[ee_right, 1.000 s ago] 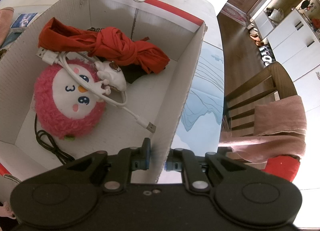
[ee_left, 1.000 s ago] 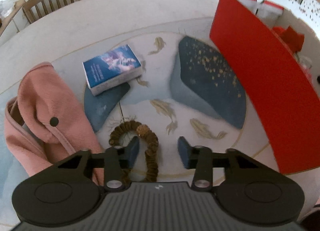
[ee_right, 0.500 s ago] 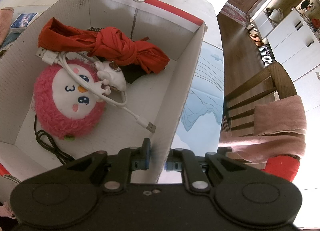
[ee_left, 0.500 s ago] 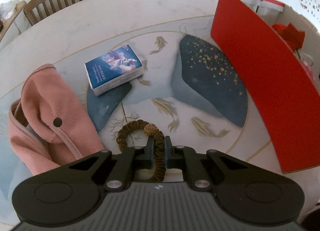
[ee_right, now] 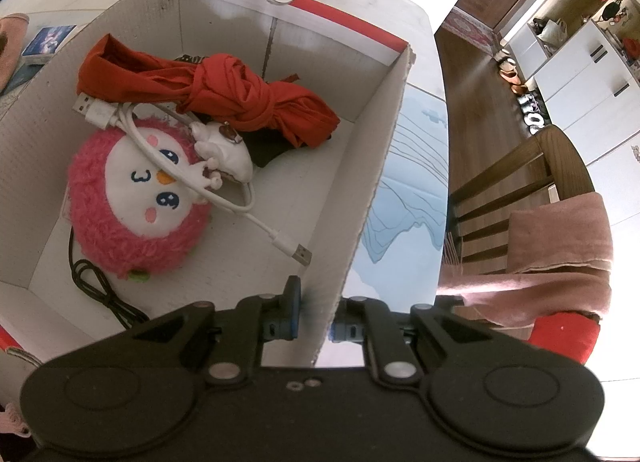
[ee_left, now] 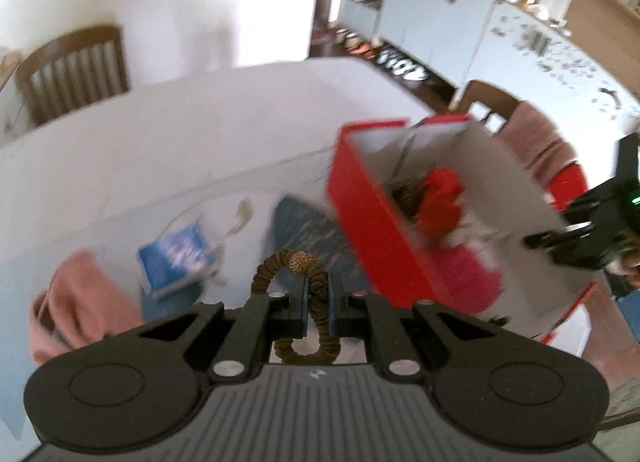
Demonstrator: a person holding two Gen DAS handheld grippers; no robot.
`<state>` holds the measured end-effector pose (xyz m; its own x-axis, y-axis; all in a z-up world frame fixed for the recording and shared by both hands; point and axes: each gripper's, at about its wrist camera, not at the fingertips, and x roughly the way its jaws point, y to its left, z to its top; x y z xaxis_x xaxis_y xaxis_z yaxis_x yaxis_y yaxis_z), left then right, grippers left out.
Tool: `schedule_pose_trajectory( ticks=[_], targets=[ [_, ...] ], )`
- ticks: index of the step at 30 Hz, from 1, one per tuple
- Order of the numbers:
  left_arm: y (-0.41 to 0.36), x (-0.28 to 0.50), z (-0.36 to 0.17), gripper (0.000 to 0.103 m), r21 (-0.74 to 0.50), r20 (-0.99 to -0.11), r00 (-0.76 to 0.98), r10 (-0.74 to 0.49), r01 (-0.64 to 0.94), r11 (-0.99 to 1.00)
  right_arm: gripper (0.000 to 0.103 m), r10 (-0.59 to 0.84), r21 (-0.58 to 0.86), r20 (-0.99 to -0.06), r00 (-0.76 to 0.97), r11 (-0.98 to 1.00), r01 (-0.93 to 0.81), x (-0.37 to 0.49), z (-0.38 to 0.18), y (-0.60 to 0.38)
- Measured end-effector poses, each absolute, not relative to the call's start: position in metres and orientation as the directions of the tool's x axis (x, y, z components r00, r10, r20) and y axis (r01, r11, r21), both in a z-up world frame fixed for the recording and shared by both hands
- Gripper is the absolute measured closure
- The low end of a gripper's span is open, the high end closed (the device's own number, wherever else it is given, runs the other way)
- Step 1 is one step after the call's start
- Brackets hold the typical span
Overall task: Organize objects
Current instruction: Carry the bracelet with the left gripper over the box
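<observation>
The left gripper (ee_left: pixel 318 304) is clamped on the brown hair tie (ee_left: pixel 308 282), lifted clear of the table (ee_left: pixel 180 150). The red box (ee_left: pixel 384 238) lies ahead and right, where the right gripper (ee_right: pixel 314 316) pinches its side wall.

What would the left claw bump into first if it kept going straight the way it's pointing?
Probably the table. The left claw, shut on the brown hair tie, points down at the patterned tabletop between the small blue box and the red box. The picture is blurred, so depth is uncertain.
</observation>
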<state>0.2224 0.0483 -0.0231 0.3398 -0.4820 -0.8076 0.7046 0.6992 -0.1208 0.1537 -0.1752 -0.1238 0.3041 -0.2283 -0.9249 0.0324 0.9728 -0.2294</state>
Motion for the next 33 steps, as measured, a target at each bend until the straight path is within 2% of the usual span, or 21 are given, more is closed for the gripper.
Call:
schedule_pose_trajectory(
  ticks=[8, 15, 23, 33],
  targets=[
    [-0.011, 0.193, 0.007, 0.095, -0.119, -0.771, 0.258, -0.582, 0.839, 0.530, 0.092, -0.229, -0.231, -0.924, 0.305, 0.972, 0.032, 0.154, -0.124, -0.175],
    [-0.066, 0.177, 0.009, 0.095, -0.082, -0.765, 0.212, -0.608, 0.904, 0.419, 0.092, -0.231, -0.233, -0.924, 0.305, 0.972, 0.031, 0.154, -0.124, -0.175],
    [-0.113, 0.176, -0.022, 0.095, -0.020, -0.796, 0.186, -0.575, 0.943, 0.331, 0.092, -0.231, -0.232, -0.924, 0.306, 0.972, 0.032, 0.154, -0.123, -0.175],
    [-0.146, 0.179, -0.068, 0.095, 0.013, -0.846, 0.180, -0.501, 0.948, 0.318, 0.093, -0.226, -0.224, -0.924, 0.308, 0.974, 0.043, 0.154, -0.122, -0.175]
  ],
)
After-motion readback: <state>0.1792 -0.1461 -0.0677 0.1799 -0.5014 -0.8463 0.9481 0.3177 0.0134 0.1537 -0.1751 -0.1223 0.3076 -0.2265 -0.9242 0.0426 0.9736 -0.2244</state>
